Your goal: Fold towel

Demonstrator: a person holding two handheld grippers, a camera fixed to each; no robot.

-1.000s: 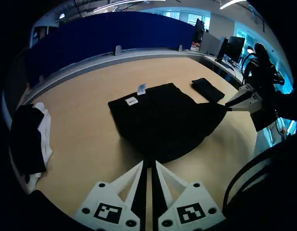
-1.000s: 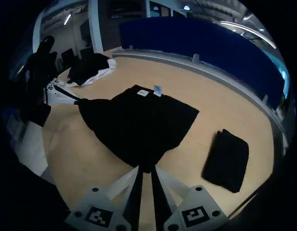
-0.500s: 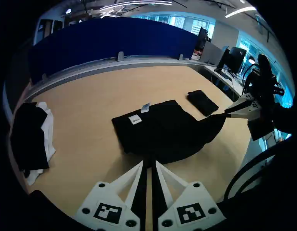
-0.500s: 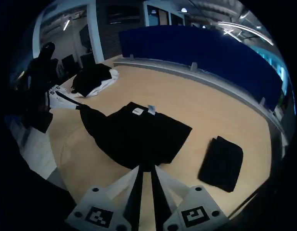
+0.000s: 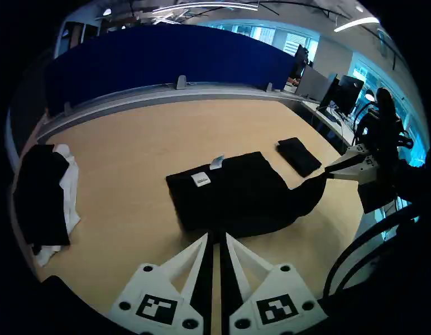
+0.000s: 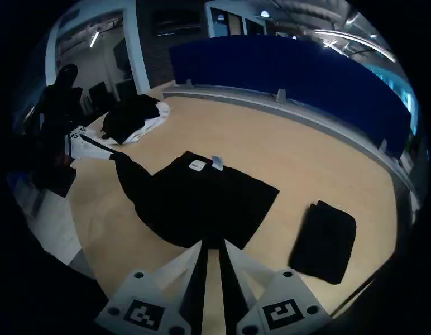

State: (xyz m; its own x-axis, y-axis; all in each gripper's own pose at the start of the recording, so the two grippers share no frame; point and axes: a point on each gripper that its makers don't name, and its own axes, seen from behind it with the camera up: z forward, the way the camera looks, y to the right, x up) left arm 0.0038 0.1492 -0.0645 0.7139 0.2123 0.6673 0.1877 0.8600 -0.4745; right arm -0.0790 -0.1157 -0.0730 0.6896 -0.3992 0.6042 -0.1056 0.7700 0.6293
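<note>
A black towel (image 5: 238, 190) lies spread near the middle of a light wooden table (image 5: 132, 145). Two small white tags (image 5: 201, 179) sit by its far edge. Its two near corners are lifted off the surface, so the cloth rises from the table toward each gripper.

In the left gripper view, the left gripper (image 5: 217, 237) has its fingers pressed nearly together, pinching one near corner at the tips. In the same view the right gripper (image 5: 327, 174) shows off to the side, its fingers closed on the other raised corner, which stretches to a point. The right gripper view shows its own fingers likewise closed tight on the towel's edge.

Beyond the towel, well apart from it, rests a small folded black cloth (image 5: 298, 156). A heap of black and white fabric (image 5: 45, 201) lies near the table's far side edge. A curved blue partition (image 5: 159, 56) runs along the back of the table.
</note>
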